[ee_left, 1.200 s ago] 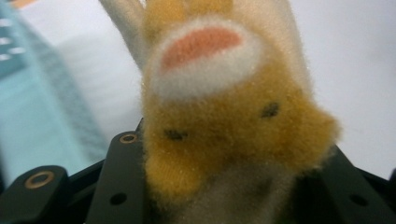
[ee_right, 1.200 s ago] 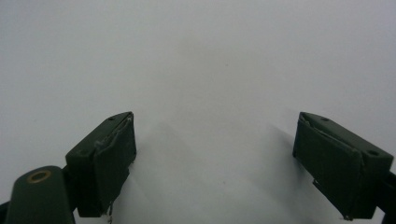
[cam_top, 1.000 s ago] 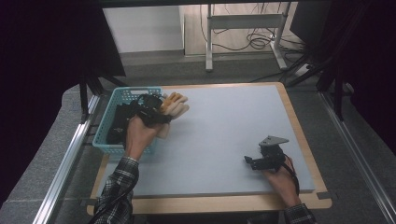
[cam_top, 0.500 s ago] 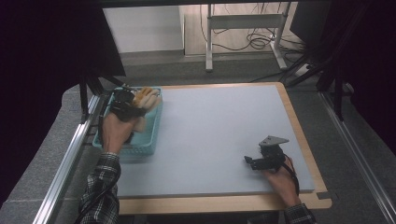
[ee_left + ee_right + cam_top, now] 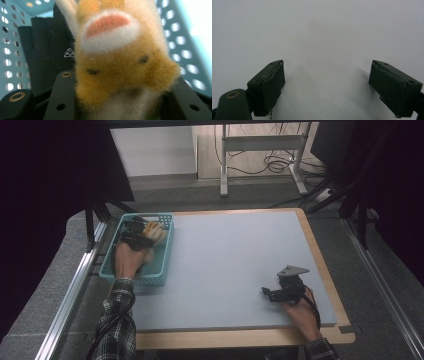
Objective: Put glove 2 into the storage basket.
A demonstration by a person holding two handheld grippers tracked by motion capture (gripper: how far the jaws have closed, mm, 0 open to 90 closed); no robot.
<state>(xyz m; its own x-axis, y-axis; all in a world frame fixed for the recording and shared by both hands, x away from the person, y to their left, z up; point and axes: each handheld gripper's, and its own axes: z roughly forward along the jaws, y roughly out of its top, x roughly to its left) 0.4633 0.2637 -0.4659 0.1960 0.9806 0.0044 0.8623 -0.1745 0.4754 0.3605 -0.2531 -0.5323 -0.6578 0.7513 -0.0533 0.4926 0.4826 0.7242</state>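
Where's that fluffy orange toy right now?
The plush toy is between the jaws of the left gripper, inside the teal basket at the table's left edge in the high view, next to something black in the basket.

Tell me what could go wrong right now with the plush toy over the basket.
1. The left gripper has just been opening its jaws with the plush toy between them; if it lets go too near the teal basket wall, the toy may catch on the rim or spill onto the grey mat.
2. A black item already lies in the basket, so the toy may land on it and sit high.
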